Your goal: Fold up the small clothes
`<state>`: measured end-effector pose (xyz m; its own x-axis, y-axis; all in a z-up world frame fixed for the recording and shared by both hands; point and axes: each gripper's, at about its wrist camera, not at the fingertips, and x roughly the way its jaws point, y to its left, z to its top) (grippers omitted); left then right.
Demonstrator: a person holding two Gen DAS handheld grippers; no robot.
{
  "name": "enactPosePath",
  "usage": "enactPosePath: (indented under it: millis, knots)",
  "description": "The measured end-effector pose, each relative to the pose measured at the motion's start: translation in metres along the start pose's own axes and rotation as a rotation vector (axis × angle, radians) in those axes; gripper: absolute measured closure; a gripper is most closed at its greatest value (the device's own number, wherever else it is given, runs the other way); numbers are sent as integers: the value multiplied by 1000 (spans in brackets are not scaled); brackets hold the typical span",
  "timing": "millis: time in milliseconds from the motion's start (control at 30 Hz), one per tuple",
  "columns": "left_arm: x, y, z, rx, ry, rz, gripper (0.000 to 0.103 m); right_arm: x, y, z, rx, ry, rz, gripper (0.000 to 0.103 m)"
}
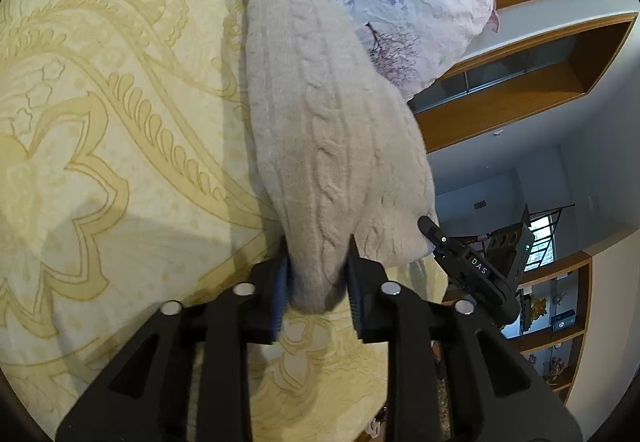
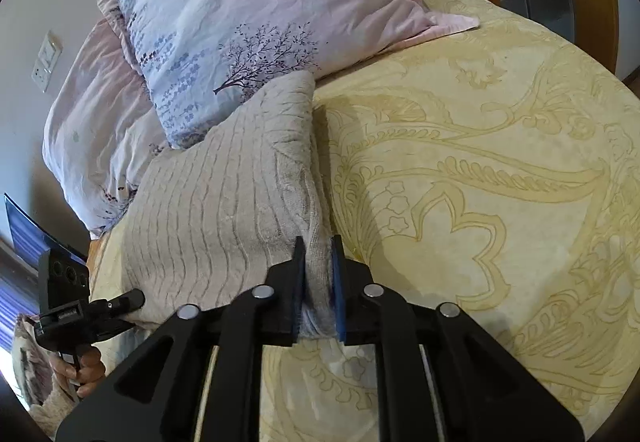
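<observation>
Sweater: beige cable-knit sweater (image 1: 320, 129), pinched at two spots by my two claws, hanging in a slack span over the bedspread (image 1: 120, 129).
Left gripper: left gripper (image 1: 318, 274) clamped on a bunched knit edge, fabric squeezed between the blue pads (image 1: 282, 282); knit runs up and away ahead of the fingers.
Right gripper: right gripper (image 2: 318, 282) clamped on a folded knit edge, narrow gap filled with cloth; bulk of the sweater (image 2: 216, 193) spreads ahead and to the left of it.
Other claw seen: from my left wrist view, right gripper (image 1: 472, 266) sits just right of the left claw, touching the sweater edge; from my right wrist view, left gripper (image 2: 92, 310) sits far left and low, its tip at the knit.
Pillow: floral pillow (image 2: 256, 21) ahead of both claws, far end of sweater touching it.
Bedspread: yellow paisley, under and right of my right claw.
Shelves: wooden shelves (image 1: 532, 81) right of my left claw, well apart.
</observation>
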<state>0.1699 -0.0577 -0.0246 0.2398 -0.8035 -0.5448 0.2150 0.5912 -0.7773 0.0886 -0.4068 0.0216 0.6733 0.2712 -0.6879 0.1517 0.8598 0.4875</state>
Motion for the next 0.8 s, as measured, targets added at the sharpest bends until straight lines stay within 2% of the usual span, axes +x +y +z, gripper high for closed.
enactPosePath:
  millis: [33,67,100,133,200,333,367,400,433,533,600,700,800]
  knots:
    - [-3,-3,3,2,-10,-2,70,-4,0,2,12,-5,15,77]
    - [-10,-6,8,6,-33,-5,56,-7,0,5,23,-17,27,66]
    - [-14,-7,12,6,-55,-5,44,-11,0,13,39,-41,40,61]
    - [-18,-8,16,7,-74,5,41,-10,0,18,51,-48,48,57]
    - [-20,-12,30,13,-91,24,37,-2,0,28,76,-35,73,57]
    - [-11,-11,49,-17,-80,55,36,22,4,39,88,4,80,58]
    - [-8,-10,52,-23,-74,60,35,28,6,39,84,15,82,63]
    - [-6,-9,52,-26,-67,67,35,34,10,39,70,27,79,73]
    - [-4,-8,53,-31,-60,75,35,38,15,38,43,30,64,90]
    - [4,-7,56,-40,-48,81,34,28,27,40,-19,-51,29,93]
    - [7,-9,56,-33,-52,88,32,25,23,42,-13,-80,-3,93]
    - [14,-11,59,-22,-49,99,30,43,9,39,9,-28,-76,93]
    - [17,-9,60,-24,-50,101,29,55,-2,32,56,-12,-82,94]
